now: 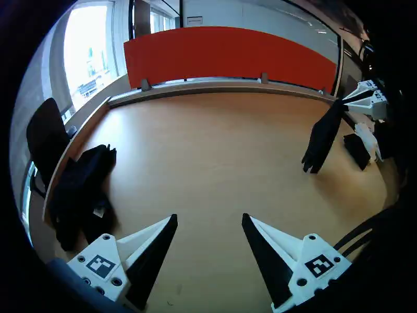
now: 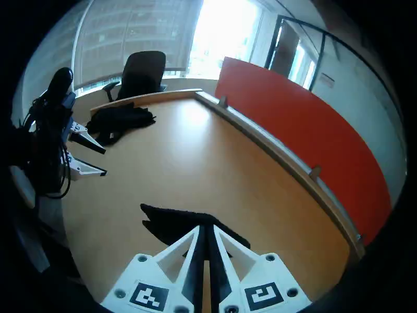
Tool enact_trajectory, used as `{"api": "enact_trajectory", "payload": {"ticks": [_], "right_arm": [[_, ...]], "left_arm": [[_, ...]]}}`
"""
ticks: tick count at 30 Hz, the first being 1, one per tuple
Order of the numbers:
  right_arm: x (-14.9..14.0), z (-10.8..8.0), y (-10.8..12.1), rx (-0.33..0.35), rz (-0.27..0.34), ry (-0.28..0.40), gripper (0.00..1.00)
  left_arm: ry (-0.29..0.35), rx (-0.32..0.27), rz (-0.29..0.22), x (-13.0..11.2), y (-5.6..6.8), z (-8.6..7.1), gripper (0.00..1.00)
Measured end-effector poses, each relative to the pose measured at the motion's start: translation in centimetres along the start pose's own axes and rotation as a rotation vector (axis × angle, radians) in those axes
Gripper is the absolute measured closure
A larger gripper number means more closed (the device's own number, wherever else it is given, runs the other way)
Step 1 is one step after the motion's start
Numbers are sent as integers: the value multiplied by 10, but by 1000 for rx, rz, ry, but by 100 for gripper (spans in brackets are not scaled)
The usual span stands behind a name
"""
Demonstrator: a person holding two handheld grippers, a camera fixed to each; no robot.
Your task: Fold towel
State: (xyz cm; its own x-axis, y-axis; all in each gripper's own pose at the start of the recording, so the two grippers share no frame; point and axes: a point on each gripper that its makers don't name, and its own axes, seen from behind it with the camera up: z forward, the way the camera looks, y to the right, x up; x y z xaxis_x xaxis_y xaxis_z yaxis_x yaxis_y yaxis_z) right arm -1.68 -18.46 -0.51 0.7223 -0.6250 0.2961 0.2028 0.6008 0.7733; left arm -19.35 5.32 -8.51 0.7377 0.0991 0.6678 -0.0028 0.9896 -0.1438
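Observation:
A black towel (image 1: 320,138) hangs in the air at the far right of the left gripper view, pinched at its top by my right gripper (image 1: 345,102) above the wooden desk (image 1: 208,146). In the right gripper view the same towel (image 2: 172,219) spreads out just past my right gripper (image 2: 206,229), whose fingers are pressed together on its edge. My left gripper (image 1: 209,219) hovers over bare desk with its fingers wide apart and nothing between them. It is also seen from the side as the left gripper (image 2: 96,156), at the desk's left.
A heap of black cloth (image 1: 78,188) lies at the desk's left corner, seen again as the heap (image 2: 120,117). A red partition (image 1: 229,55) runs along the desk's far edge. An office chair (image 2: 140,73) stands beyond the corner, by the windows.

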Motion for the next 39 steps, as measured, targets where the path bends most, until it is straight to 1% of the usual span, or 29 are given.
{"api": "enact_trajectory", "payload": {"ticks": [7,16,29,39], "right_arm": [[-4,-9,20,-28,20,1,96],[-15,-20,53,-68,33,-10,96],[-49,-41,110,-136,69,-53,96],[-80,-66,158,-193,79,-104,96]], "left_arm": [[-2,-2,6,1,1,1,8],[-4,-1,16,4,3,3,9],[-9,6,23,6,4,5,9],[-14,13,28,7,4,6,9]]}}
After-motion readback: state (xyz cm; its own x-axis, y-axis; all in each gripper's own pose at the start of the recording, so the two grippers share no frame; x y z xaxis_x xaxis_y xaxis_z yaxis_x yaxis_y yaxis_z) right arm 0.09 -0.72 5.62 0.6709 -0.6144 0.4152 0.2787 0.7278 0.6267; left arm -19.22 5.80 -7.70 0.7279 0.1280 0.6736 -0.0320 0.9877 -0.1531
